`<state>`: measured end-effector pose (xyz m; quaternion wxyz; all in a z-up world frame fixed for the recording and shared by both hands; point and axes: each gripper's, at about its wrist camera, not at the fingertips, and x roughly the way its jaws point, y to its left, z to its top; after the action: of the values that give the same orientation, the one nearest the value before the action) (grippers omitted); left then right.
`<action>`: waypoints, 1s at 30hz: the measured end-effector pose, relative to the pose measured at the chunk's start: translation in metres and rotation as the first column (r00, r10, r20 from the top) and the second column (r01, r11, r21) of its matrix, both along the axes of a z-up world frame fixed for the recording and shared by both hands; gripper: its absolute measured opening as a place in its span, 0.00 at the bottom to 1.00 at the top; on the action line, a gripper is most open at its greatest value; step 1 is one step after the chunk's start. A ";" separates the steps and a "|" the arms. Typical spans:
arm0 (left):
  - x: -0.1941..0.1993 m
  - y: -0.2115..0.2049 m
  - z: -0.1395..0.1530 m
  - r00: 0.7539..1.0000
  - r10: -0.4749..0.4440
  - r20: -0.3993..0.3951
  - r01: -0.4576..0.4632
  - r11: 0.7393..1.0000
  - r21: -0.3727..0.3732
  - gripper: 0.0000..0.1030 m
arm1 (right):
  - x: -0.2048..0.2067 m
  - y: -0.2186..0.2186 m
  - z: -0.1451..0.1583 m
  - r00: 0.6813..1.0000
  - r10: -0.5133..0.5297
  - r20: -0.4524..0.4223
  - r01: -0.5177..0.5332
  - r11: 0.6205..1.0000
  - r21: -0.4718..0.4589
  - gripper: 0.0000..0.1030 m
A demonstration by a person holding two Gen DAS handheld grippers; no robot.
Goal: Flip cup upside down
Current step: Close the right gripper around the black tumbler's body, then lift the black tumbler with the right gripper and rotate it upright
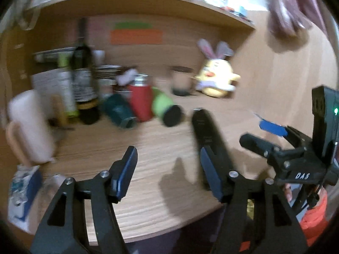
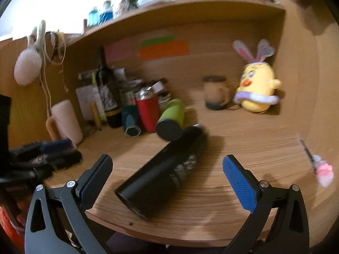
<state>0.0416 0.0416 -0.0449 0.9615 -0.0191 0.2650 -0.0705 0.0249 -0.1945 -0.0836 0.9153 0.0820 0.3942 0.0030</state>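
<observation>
A tall black cup (image 2: 161, 169) lies on its side on the wooden desk, its open end toward the front edge. It shows in the left wrist view (image 1: 208, 139) to the right of centre. My right gripper (image 2: 167, 175) is open, its blue-padded jaws standing on either side of the cup without touching it. My left gripper (image 1: 168, 169) is open and empty, the cup just behind its right finger. The right gripper also shows in the left wrist view (image 1: 273, 139), and the left gripper shows at the left edge of the right wrist view (image 2: 57, 152).
At the back stand a dark wine bottle (image 2: 107, 89), a red tumbler (image 2: 148, 112), a teal cup (image 2: 130, 122) and a green cup (image 2: 171, 118) lying down, a pink mug (image 2: 66, 122), a brown mug (image 2: 216, 93) and a yellow plush chick (image 2: 257, 89). A pen with pink fluff (image 2: 320, 169) lies right.
</observation>
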 end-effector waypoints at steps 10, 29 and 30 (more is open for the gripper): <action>0.001 0.022 -0.025 0.997 0.065 -0.034 -0.064 0.998 0.024 0.60 | 0.025 0.031 -0.059 0.992 -0.025 -0.125 0.014 0.996 -0.091 1.00; 0.014 -0.021 -0.025 0.999 -0.029 -0.038 0.030 0.999 0.016 0.60 | -0.014 0.003 -0.065 0.993 -0.054 -0.107 0.045 0.995 -0.088 0.74; 0.013 -0.024 -0.023 0.999 -0.035 -0.033 0.036 0.999 0.018 0.60 | -0.017 0.002 -0.065 0.993 -0.050 -0.109 0.041 0.995 -0.088 0.70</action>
<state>0.0548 0.0173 -0.0679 0.9557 -0.0067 0.2817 -0.0848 0.0083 -0.1923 -0.1485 0.8946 0.0518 0.4422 -0.0391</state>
